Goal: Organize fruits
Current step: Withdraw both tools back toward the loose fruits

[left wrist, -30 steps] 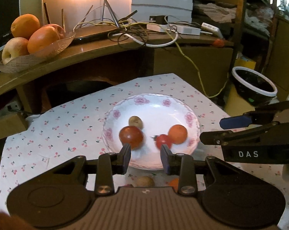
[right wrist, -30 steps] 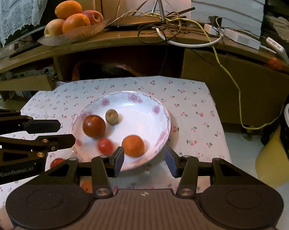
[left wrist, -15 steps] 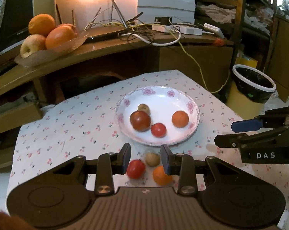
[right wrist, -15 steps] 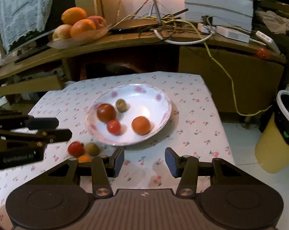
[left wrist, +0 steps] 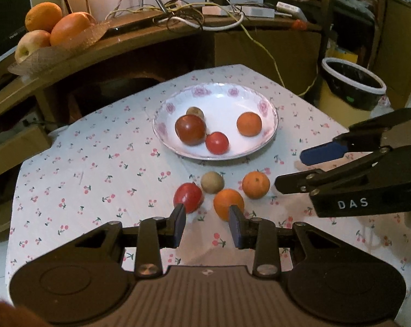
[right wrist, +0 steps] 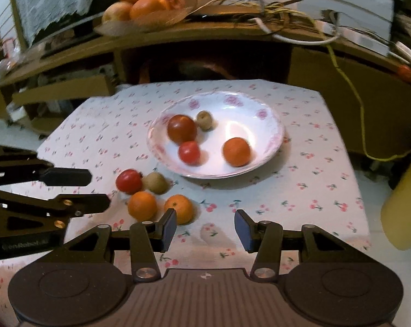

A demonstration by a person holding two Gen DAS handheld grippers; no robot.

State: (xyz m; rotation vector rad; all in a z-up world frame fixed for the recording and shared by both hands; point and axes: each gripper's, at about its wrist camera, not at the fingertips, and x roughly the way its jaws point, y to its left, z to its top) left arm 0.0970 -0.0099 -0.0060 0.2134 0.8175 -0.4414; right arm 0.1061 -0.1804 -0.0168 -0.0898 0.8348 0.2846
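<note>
A white floral plate (left wrist: 268, 106) (right wrist: 270, 125) on the cherry-print tablecloth holds a dark red tomato (left wrist: 190, 129), a small red tomato (left wrist: 217, 143), an orange (left wrist: 249, 124) and a brown kiwi (left wrist: 195, 112). In front of the plate lie a red tomato (left wrist: 187, 196) (right wrist: 128, 181), a kiwi (left wrist: 212, 182) (right wrist: 156, 182) and two oranges (left wrist: 255, 184) (left wrist: 227, 203) (right wrist: 142, 205) (right wrist: 179, 207). My left gripper (left wrist: 206, 224) is open and empty just before these loose fruits. My right gripper (right wrist: 205, 229) is open and empty to their right.
A wooden shelf behind the table carries a dish of large oranges and apples (left wrist: 50, 31) (right wrist: 143, 2) and tangled cables (left wrist: 194, 17). A yellow bin with a black liner (left wrist: 352, 87) stands on the floor at the right. The table edges lie close on both sides.
Both grippers have pulled back and up from the plate. The loose fruits in front of the plate have come into view. Both stay open.
</note>
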